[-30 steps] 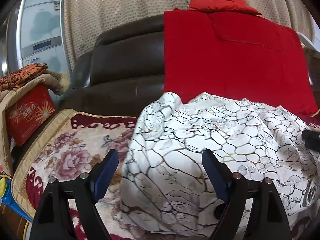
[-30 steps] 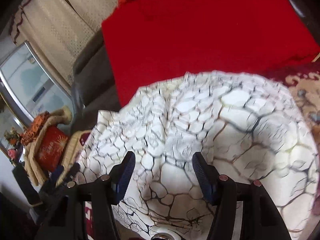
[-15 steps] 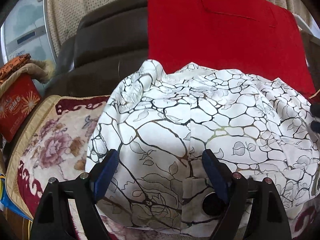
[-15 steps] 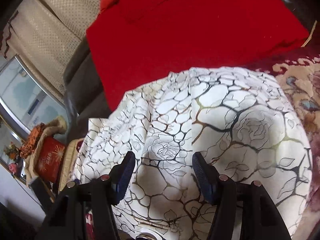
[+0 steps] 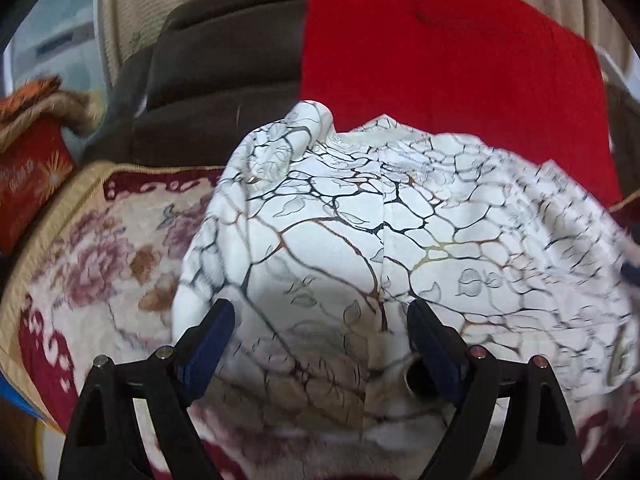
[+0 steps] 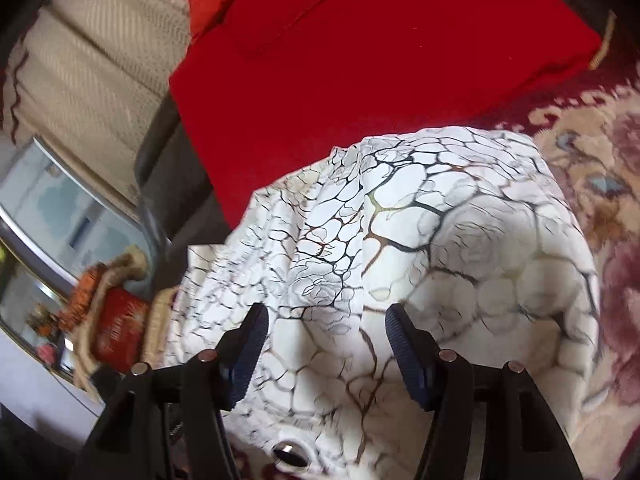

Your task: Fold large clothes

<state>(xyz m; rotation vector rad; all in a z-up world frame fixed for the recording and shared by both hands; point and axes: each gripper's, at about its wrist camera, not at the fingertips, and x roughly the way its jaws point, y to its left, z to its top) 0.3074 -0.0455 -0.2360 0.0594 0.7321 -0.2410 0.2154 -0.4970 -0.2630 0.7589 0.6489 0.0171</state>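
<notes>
A white garment [image 5: 384,248] with a black and brown cracked-line print lies bunched on a floral seat cover [image 5: 100,260]. It also fills the right wrist view [image 6: 420,260]. A dark round button [image 5: 418,378] shows near its front hem, and a metal snap [image 6: 288,450] in the right wrist view. My left gripper [image 5: 320,332] is open, its blue-padded fingers spread just over the garment's near edge. My right gripper [image 6: 326,330] is open too, close above the cloth. Neither holds anything.
A dark leather sofa back [image 5: 224,80] rises behind, draped with a red blanket [image 5: 448,80]. A red box [image 5: 28,176] under folded cloth stands at the left end. Beige curtains [image 6: 100,48] and a window [image 6: 60,208] lie beyond.
Both grippers have moved forward and lower over the garment, which now fills more of each view. Both stay open.
</notes>
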